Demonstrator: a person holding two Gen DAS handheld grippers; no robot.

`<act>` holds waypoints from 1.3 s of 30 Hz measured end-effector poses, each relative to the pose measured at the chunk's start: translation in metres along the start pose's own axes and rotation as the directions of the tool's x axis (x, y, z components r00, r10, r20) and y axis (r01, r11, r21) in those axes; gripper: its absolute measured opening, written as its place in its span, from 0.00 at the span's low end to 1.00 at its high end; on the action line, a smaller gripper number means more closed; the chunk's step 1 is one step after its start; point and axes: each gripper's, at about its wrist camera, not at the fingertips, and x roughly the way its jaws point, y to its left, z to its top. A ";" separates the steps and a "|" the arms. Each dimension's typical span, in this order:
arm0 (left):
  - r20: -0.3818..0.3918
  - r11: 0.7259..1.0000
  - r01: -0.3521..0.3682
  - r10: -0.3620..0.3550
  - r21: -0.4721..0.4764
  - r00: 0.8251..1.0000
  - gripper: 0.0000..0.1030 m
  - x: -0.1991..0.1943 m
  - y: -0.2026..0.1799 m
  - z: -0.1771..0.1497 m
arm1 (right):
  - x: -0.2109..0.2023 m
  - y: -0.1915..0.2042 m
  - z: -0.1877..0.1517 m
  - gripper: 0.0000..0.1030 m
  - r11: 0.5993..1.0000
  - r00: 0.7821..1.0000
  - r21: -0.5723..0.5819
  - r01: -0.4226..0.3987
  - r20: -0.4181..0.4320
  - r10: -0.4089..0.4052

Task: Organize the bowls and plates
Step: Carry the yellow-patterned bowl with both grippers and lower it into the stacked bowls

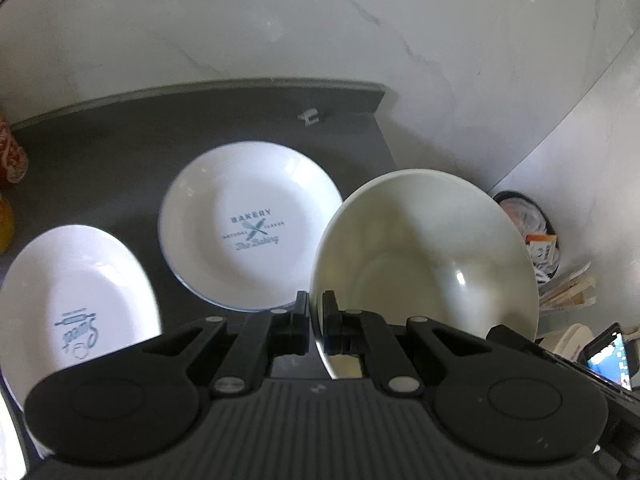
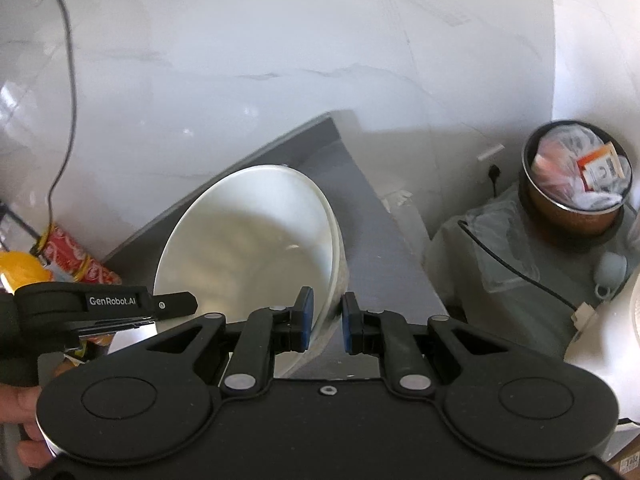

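1. The bowl [image 1: 432, 256], pale and glossy, is tilted and held up over the right part of the dark bench [image 1: 120, 152]; its rim is pinched on the near-left side by the left tongs [image 1: 316, 320], whose pads are clamped on the wall of the bowl.
2. In the right wrist view the same bowl [image 2: 248, 240] leans with its mouth toward the left; the right tongs [image 2: 325, 320] straddle its near-right rim, the left pad against the inside; the right pad stands a little off the outside, so the jaws are slightly apart and not clamped.
3. The left gripper's body shows at the left edge of that view, marked GenRobot.AI.
4. On the bench behind the bowl lies a plate [image 1: 252, 224] printed "BAKERY"; a second plate [image 1: 76, 304] lies nearer and to the left, apart from the first.
5. Beyond the bench's right edge stands a bin [image 2: 576, 184] full of wrappers; a black cable [image 2: 66, 80] hangs on the marble wall.
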 end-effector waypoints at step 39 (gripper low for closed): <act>0.056 0.995 0.092 -0.090 -0.031 0.994 0.05 -0.107 0.104 -0.075 | -0.059 0.108 -0.091 0.14 0.996 0.998 -0.077 0.054 0.034 -0.051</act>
